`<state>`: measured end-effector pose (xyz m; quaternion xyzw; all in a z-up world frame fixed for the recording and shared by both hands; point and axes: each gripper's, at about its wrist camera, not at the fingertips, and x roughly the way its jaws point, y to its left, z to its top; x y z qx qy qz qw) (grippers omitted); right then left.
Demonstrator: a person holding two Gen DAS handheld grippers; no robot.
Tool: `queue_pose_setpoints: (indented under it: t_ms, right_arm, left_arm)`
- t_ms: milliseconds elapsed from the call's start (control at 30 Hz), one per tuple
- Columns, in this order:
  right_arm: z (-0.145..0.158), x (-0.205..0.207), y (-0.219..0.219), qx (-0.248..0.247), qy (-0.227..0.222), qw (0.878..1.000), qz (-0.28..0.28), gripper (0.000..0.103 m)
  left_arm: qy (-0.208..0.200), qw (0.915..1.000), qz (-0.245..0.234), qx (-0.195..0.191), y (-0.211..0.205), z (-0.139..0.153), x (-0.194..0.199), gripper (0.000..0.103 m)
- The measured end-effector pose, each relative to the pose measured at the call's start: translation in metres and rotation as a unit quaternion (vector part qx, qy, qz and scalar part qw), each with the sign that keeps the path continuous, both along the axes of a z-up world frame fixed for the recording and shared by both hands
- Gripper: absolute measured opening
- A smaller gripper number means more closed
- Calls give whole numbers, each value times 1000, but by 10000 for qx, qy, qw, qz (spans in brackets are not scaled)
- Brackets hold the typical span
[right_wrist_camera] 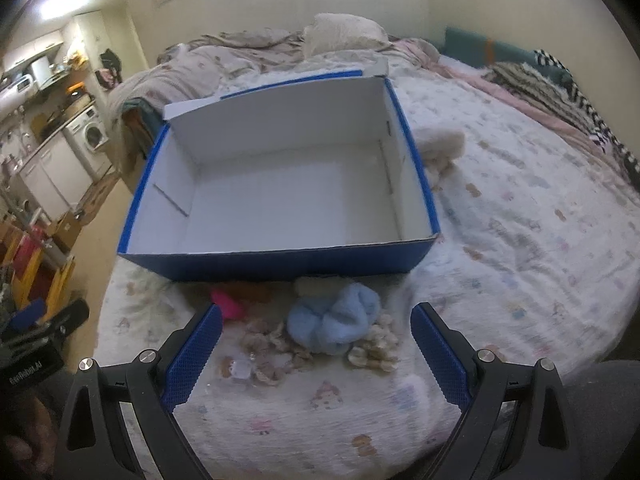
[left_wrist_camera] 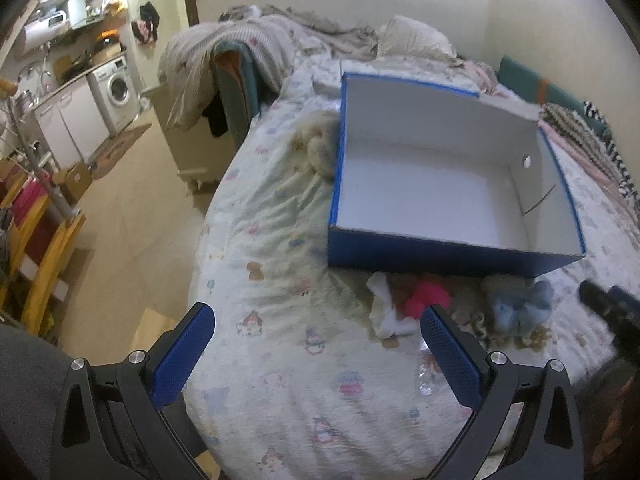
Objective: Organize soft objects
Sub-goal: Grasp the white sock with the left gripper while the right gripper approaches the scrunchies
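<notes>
An empty blue box (left_wrist_camera: 448, 252) with a white inside sits open on the bed; it also shows in the right wrist view (right_wrist_camera: 280, 266). In front of it lie soft items: a pink one (left_wrist_camera: 426, 294) (right_wrist_camera: 228, 304), a light blue fluffy one (left_wrist_camera: 520, 306) (right_wrist_camera: 332, 320), a white cloth (left_wrist_camera: 384, 308) and a beige frilly piece (right_wrist_camera: 372, 350). A cream fluffy item (left_wrist_camera: 320, 144) (right_wrist_camera: 442, 144) lies beside the box. My left gripper (left_wrist_camera: 318, 328) is open above the bed, left of the pile. My right gripper (right_wrist_camera: 316, 332) is open, just short of the blue item.
The bed (left_wrist_camera: 280, 360) has a patterned sheet, with rumpled blankets and a pillow (right_wrist_camera: 344, 36) behind the box. The bed's left edge drops to the floor (left_wrist_camera: 132, 216). A kitchen counter with a washing machine (left_wrist_camera: 118, 90) stands far left. A yellow rack (left_wrist_camera: 36, 248) stands near left.
</notes>
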<state>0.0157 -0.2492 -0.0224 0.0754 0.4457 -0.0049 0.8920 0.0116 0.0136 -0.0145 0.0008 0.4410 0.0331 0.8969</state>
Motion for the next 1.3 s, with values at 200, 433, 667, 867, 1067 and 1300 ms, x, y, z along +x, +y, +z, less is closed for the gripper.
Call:
queue_pose_setpoints:
  t_ms: [200,433,667,867,1067,1300]
  right_arm:
    - [-3,9,-7,186,261,9995,41,101]
    - [-9,21,-6,437,464,9978,155,101]
    - [-19,30,-7,611,525,9961,372,101]
    - [-37,35,-14,914,745,9927,265,101]
    - [-45,38,-21,1052,858,9906,190,101]
    - [-53,40,-25,1412,1058,9842,150,100]
  left_arm:
    - [638,9979,134,-27,1,-24,19,103]
    - [1486,9884,-43,-306,-13,-62,50,100]
    - [1927,9783,-171,-746,-23,-103,77,82]
    - [2085,9728,-181,-992,-23,-125,95,47]
    - [2255,9648,-212,-1338,-17,-126,92,19]
    - [2195,9699,-528,-914,-7,-82,72,18]
